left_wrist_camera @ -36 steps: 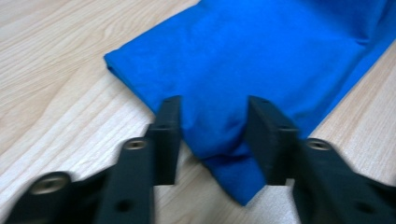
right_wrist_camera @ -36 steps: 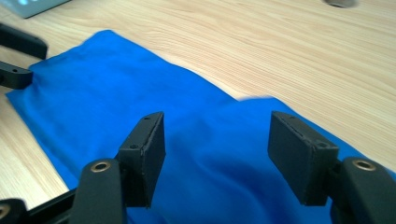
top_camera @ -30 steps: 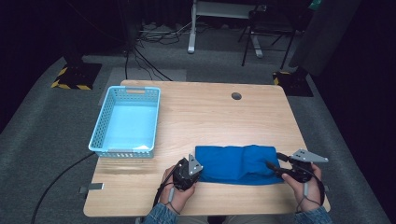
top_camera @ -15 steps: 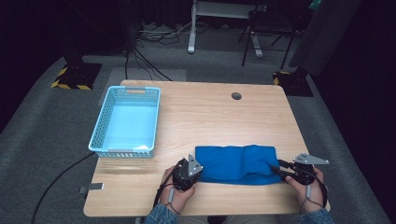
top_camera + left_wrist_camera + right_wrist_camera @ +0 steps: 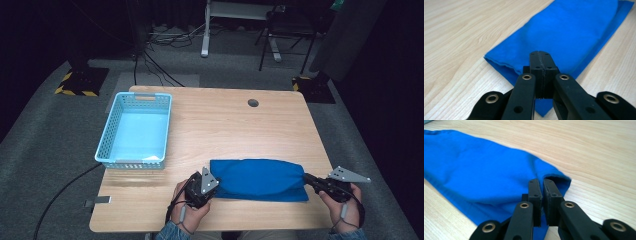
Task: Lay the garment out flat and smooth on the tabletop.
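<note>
Claw on the left (image 5: 212,181) sits at the left short end of the blue cloth (image 5: 260,179), jaws pressed fully together in the left gripper view (image 5: 540,72). Cloth lies under and around the tips, but whether any fabric is actually pinched between them can't be told; looks clenched w/ nothing visible in the seam. Right claw (image 5: 311,181) is at the cloth's opposite short end; in the right gripper view (image 5: 542,195) its jaws stand a thin slit apart, nearly closed, tips right at the folded corner, and no fabric is clearly seen in the slit.

Cloth is folded into a long band on the desk (image 5: 225,125), along the desk's near edge, w/ the light-blue basket (image 5: 134,130) well apart from it, toward the desk's far left. Basket looks empty.

Handling, as a judgement: soft, light, limp fabric, prob. several layers thick. It'll sag and unfold if lifted by one layer only, so best hold is at the two short ends or their corners, taking all layers at once. Not fragile; it may slide on the smooth wood if pushed rather than pinched.

Hard to make out: the layer count at each end, the underside of the fold, and what lies beneath each claw's tips. Both hands are cut off at the bottom of the high view.
</note>
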### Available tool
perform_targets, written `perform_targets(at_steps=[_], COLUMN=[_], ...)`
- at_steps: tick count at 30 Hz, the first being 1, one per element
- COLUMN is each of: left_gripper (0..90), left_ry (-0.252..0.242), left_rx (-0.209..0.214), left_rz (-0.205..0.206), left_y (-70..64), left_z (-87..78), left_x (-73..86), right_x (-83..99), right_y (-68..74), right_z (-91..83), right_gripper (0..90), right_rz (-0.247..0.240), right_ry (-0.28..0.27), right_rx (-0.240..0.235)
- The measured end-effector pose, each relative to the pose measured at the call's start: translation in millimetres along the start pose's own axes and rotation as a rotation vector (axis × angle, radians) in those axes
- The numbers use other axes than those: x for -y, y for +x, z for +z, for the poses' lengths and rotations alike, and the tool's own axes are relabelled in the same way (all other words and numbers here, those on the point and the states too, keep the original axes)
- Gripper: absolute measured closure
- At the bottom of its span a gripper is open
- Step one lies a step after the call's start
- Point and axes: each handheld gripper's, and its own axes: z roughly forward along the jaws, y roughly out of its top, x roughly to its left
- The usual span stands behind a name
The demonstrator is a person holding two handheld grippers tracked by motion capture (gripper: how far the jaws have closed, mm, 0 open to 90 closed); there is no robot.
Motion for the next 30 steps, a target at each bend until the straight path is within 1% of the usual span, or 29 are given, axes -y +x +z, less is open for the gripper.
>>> perform_targets(at_steps=[3,6,9,10,11,13,14,15,16,17,18,19,20,21,22,23,24,25,28,30], left_gripper=[89.4,89.4,89.4,89.4,89.4,89.4,89.4,89.3,88.4,84.5,77.9,67.2,57.9,57.3,55.7,54.9,53.8,53.6,51.8,49.3], left_ry=[-0.009,-0.029,-0.053,-0.056,-0.058,-0.072,-0.075,-0.085,-0.078,-0.063,-0.059,-0.063,-0.062,-0.063,-0.055,-0.026,-0.017,-0.023,0.039,0.047], left_rx=[0.001,0.002,0.005,0.001,-0.014,-0.056,-0.096,-0.139,-0.175,-0.198,-0.216,-0.221,-0.216,-0.215,-0.216,-0.206,-0.196,-0.189,-0.179,-0.16], left_rz=[0.001,-0.005,-0.003,0.006,0.016,0.0,-0.006,-0.032,-0.08,-0.122,-0.141,-0.153,-0.156,-0.163,-0.166,-0.159,-0.153,-0.149,-0.104,-0.094], left_y=[-2.0,-4.3,-6.8,-6.6,-3.9,10.7,21.6,33.6,44.6,51.9,56.0,58.5,59.6,59.7,59.2,58.3,55.7,52.1,42.3,38.8], left_z=[-5.0,-12.0,-20.1,-21.2,-20.3,-10.0,-1.1,8.4,16.2,21.2,22.3,21.3,19.4,17.8,17.2,17.5,18.0,18.5,23.2,27.2], left_x=[-1.0,-3.8,-9.9,-13.8,-19.7,-37.0,-47.8,-56.9,-63.3,-67.1,-68.3,-67.4,-64.6,-60.6,-56.7,-54.4,-52.0,-49.2,-44.7,-39.8], right_x=[0.3,-1.6,-5.2,-7.0,-9.8,-22.3,-32.2,-43.0,-51.7,-57.3,-60.3,-61.1,-59.4,-56.6,-53.4,-49.8,-46.4,-43.3,-35.8,-31.4], right_y=[-1.2,-0.4,1.7,1.9,0.9,-5.8,-11.4,-18.2,-25.8,-32.4,-36.8,-37.9,-36.3,-34.4,-33.0,-32.8,-33.2,-33.7,-31.4,-28.8], right_z=[-7.7,-15.0,-22.9,-25.2,-26.2,-22.6,-16.4,-7.1,4.3,16.1,24.3,26.5,25.7,24.4,23.5,23.2,23.8,25.1,29.6,32.1], right_gripper=[85.5,85.5,85.5,85.6,85.7,85.9,85.9,85.3,77.7,58.8,44.2,42.7,42.3,41.1,40.8,40.8,40.8,40.4,40.0,40.1], right_rz=[0.005,0.001,-0.007,-0.005,-0.005,0.001,-0.002,-0.002,0.014,0.032,0.033,0.034,0.033,0.027,0.012,0.0,0.004,0.011,0.006,0.003], right_ry=[-0.01,-0.022,-0.033,-0.033,-0.038,-0.057,-0.081,-0.115,-0.157,-0.186,-0.188,-0.176,-0.191,-0.204,-0.193,-0.183,-0.18,-0.171,-0.139,-0.121], right_rx=[0.004,0.002,-0.006,-0.009,-0.012,-0.004,0.01,0.032,0.082,0.164,0.237,0.263,0.252,0.238,0.239,0.235,0.22,0.202,0.159,0.138])
